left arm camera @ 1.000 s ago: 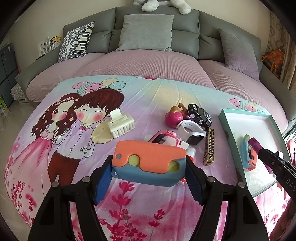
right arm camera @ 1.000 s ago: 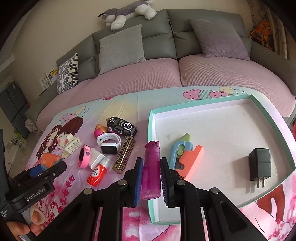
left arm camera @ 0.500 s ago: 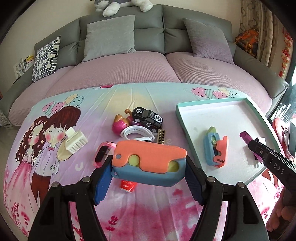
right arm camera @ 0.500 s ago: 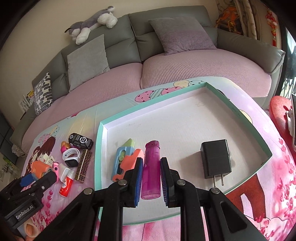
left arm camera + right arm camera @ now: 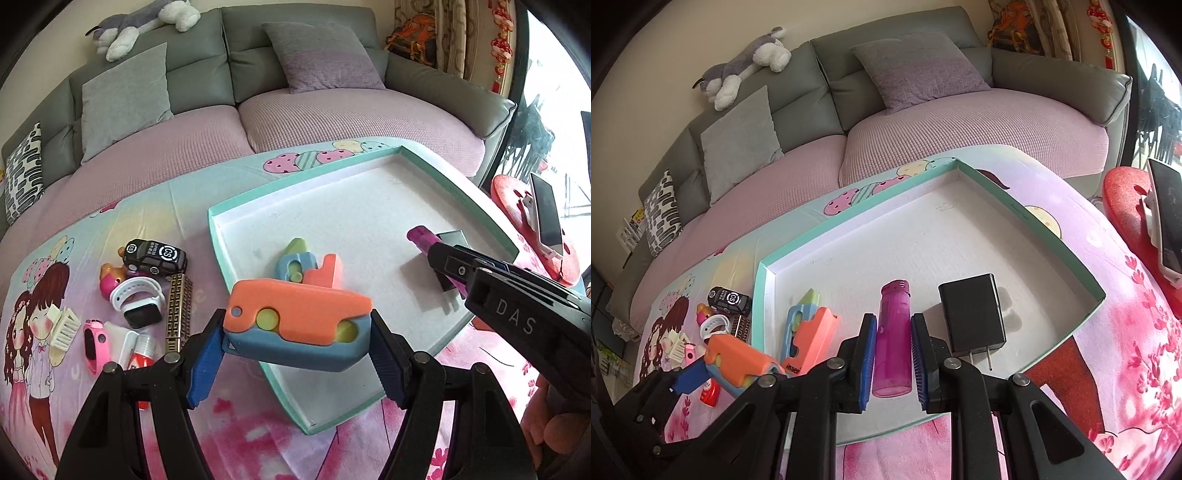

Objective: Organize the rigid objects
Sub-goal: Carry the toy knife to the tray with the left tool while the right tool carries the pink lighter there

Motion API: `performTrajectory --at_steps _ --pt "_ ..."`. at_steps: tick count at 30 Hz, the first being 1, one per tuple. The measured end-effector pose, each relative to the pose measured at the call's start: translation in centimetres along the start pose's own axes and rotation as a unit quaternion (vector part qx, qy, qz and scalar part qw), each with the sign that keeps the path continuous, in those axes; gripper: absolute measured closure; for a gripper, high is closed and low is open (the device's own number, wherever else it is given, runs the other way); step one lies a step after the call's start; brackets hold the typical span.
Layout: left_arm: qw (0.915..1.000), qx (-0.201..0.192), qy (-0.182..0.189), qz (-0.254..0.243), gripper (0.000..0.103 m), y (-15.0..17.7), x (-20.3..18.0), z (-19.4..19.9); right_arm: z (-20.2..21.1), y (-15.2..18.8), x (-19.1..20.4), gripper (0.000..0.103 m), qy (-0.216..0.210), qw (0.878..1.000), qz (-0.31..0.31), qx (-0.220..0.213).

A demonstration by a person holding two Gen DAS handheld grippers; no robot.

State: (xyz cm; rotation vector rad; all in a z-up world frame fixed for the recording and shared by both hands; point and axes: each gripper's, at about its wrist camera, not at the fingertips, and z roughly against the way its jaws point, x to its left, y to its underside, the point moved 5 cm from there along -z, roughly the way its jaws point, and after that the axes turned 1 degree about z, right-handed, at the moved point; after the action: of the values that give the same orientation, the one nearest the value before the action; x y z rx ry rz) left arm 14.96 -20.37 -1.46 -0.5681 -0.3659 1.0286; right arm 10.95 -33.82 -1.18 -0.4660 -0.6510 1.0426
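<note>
From the left wrist camera, the left gripper clamps an orange-and-blue plastic toy block with yellow-green round knobs between its blue pads, one pad on each end of the block. The block hangs over the near left corner of a shallow white tray with a mint-green rim, which lies on a cartoon-printed pink and teal cloth. Inside the tray, just behind the held block, lies a second orange-and-blue toy with a green tip. At the right of this view the right gripper reaches in over the tray, with the tip of a translucent magenta plastic lighter showing at its front. To the left of the tray, on the cloth, lie a black toy car, a white smartwatch, a gold patterned bar, a pink watch and a cream comb-like clip.

From the right wrist camera, the right gripper is closed tight on the magenta lighter, which stands lengthwise between the blue pads above the tray's white floor. A black wall charger with two metal prongs lies in the tray just right of the lighter, and the orange-and-blue toy lies to its left. At the lower left, the left gripper carries the orange-and-blue block at the tray's left edge.
</note>
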Motion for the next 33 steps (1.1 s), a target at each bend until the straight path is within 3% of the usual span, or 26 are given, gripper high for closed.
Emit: performTrajectory --at_steps 20,29,33 --pt "0.9990 0.036 0.025 0.005 0.029 1.9 -1.4 -2.8 -1.5 1.1 0.8 0.082 0.005 0.999 0.022 0.033" --pt "0.9985 0.045 0.029 0.009 0.029 1.8 -1.5 -3.3 -1.1 0.9 1.2 0.082 0.006 0.999 0.028 0.026" --pt "0.9989 0.030 0.036 0.009 0.029 1.4 -1.4 -2.4 -0.4 0.4 1.3 0.082 0.003 1.000 0.026 0.012"
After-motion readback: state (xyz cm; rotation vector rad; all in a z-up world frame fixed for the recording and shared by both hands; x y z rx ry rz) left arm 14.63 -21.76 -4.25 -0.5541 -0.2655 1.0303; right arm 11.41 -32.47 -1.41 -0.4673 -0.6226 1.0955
